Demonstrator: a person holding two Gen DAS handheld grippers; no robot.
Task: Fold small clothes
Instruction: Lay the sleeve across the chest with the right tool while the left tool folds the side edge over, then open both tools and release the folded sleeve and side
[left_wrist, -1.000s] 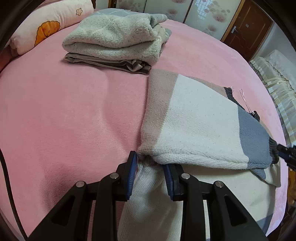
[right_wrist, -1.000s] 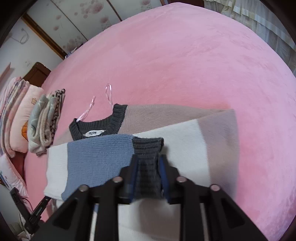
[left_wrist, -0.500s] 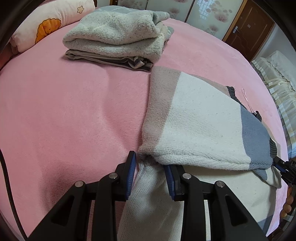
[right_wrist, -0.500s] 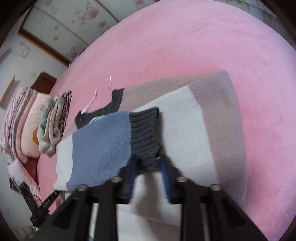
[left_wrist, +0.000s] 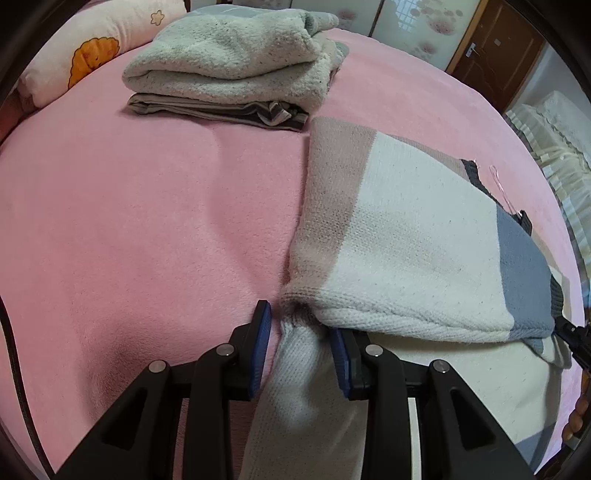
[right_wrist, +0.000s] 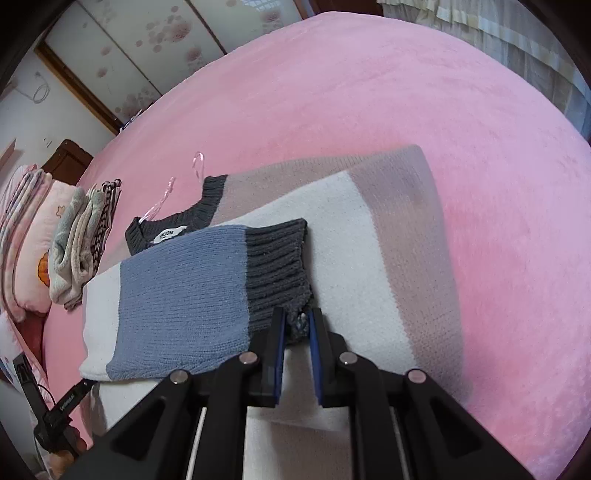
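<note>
At the bottom of the left wrist view, the left tongs (left_wrist: 300, 339) stand with their blue pads apart, a bunched white knit fold of the sweater (left_wrist: 417, 266) rising between them; the cloth sits close to the right pad, but I cannot tell whether either pad presses it. From there the sweater spreads toward 2 o'clock across the pink bed (left_wrist: 147, 229), its folded-over sleeve showing bands of tan, white and blue, with a dark ribbed cuff at the far right edge.

In the right wrist view, the right tongs (right_wrist: 296, 325) are drawn close together, clamped on a corner of the dark ribbed cuff (right_wrist: 277, 266). The blue and white sleeve runs off toward 9 o'clock, lying over the white and tan body of the sweater. Beyond it, toward 11 o'clock, the dark neckline (right_wrist: 173, 227) shows a white label, and a thin pink hanger loop (right_wrist: 197, 162) lies on the bed just past the collar.

Farther off in the left view, at 12 o'clock, a stack of folded clothes (left_wrist: 236, 62) sits on the bed just beyond the sweater's tan end, a fluffy pale green piece on top of a striped one. At 11 o'clock lies a pink pillow (left_wrist: 96, 48) with an orange print.
</note>
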